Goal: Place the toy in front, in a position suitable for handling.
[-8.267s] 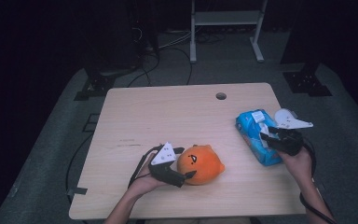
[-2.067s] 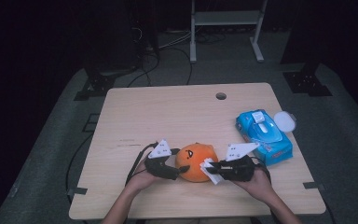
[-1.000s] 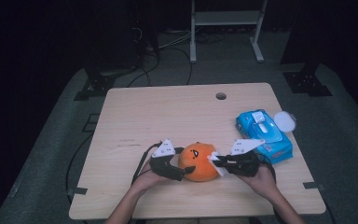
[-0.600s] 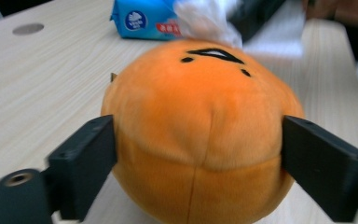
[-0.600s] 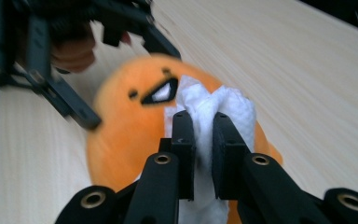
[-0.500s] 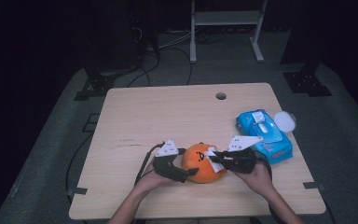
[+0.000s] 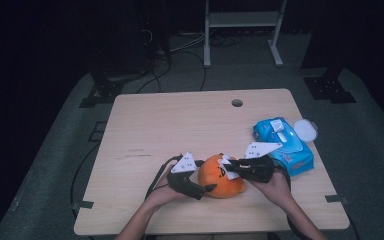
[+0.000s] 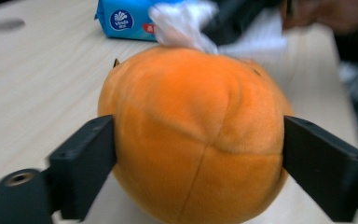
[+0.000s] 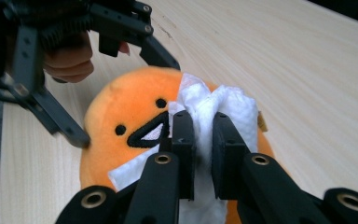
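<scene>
A round orange plush toy (image 7: 222,176) with a stitched face (image 9: 121,112) sits near the table's front edge. My left gripper (image 7: 200,182) grips it from the left. Its black jaws touch both sides of the plush (image 8: 196,135) and have just been opening a little. My right gripper (image 7: 228,167) comes in from the right, shut on a crumpled white wipe (image 9: 228,105). The wipe lies against the top of the plush's face, and its edge (image 8: 182,25) shows over the plush.
A blue pack of wipes (image 7: 282,145) lies at the right of the wooden table (image 7: 180,120), with a white round lid (image 7: 306,130) beside it. A cable hole (image 7: 237,103) is near the far edge. Stands and cables stand on the floor beyond.
The right gripper, which was at the blue pack long before, now holds the wipe on the plush; over the last second it edged slightly up and left across the face. The left hand stayed put.
</scene>
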Demonstrator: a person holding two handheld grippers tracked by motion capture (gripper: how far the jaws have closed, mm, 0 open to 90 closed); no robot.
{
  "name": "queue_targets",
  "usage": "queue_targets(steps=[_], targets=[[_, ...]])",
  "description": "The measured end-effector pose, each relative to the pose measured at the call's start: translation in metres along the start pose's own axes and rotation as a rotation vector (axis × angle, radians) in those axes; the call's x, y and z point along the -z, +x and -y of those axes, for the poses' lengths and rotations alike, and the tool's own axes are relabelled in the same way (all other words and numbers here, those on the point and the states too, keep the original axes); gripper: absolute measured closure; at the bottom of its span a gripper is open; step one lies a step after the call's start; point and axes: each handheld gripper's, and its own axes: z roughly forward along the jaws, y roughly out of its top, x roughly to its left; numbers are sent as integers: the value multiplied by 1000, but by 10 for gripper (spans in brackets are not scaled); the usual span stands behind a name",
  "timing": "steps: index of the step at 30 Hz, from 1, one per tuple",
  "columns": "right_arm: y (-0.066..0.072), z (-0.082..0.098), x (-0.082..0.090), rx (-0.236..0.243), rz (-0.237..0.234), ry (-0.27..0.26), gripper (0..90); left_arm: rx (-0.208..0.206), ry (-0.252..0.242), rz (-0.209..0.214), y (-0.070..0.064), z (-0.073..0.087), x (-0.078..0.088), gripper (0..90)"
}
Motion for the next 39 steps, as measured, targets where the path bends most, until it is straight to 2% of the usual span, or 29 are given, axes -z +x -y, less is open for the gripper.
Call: queue_targets(steps=[1,2,3,6,7,8,10,12,13,14,16,17,18,20,21,22,23,24,26,27,29,30,32,33,34,35,37,38,39], targets=[[1,1,1,-6,-10,-1,808,34,-3,3,0,-2,-1,106],[3,0,2,-5,-16,1,808,36,6,-8,-2,-3,-1,117],[8,-1,2,2,-22,4,807,3,19,-29,-4,-3,-2,149],[23,-8,2,36,-61,-5,807,-75,19,-55,-11,-3,-4,229],[28,-12,2,43,-94,-13,807,-111,19,-60,-14,-3,-4,246],[33,-16,1,57,-101,-14,807,-154,32,-68,-17,-4,-5,256],[39,-21,-2,108,-74,4,808,-214,51,-88,-20,-4,-5,278],[34,-21,-2,105,-60,11,808,-238,65,-101,-19,-1,-5,292],[29,-20,-1,102,-29,20,808,-253,75,-108,-20,0,-4,292],[23,-17,0,102,7,36,808,-254,75,-110,-20,1,-4,292],[11,-9,4,60,20,42,808,-227,66,-107,-19,1,-4,272],[7,-5,5,39,18,43,809,-190,57,-92,-18,-1,-4,231],[6,-2,6,27,14,43,810,-133,41,-59,-16,-4,-4,182],[12,0,7,38,21,49,812,-34,30,-32,-12,-7,-5,129],[15,0,7,42,15,50,812,-20,30,-27,-12,-7,-6,131],[15,0,7,42,15,50,812,-20,30,-27,-12,-7,-6,171],[22,-3,9,46,-2,46,812,-69,32,-55,-16,-5,-6,211],[23,-5,10,38,-16,36,811,-69,32,-55,-16,-5,-6,232],[27,-11,10,35,-54,13,812,-177,42,-84,-24,-6,-7,259],[32,-15,8,49,-71,10,812,-218,53,-88,-28,-7,-8,266],[39,-23,3,91,-63,20,812,-299,74,-108,-35,-8,-8,276],[40,-25,2,110,-51,28,812,-314,76,-114,-36,-7,-8,281],[32,-25,2,99,-32,36,812,-330,86,-109,-36,-4,-7,291],[26,-22,5,92,-1,42,812,-338,90,-107,-36,-2,-5,295],[20,-18,7,78,28,53,812,-325,86,-103,-34,-1,-4,296],[13,-12,10,59,34,59,812,-304,83,-94,-31,0,-3,293],[6,-1,14,7,16,52,813,-212,49,-56,-26,-2,-3,226],[7,2,14,3,13,51,813,-152,34,-37,-23,-4,-3,179],[10,2,15,5,11,51,812,-108,30,-38,-22,-6,-4,152]])
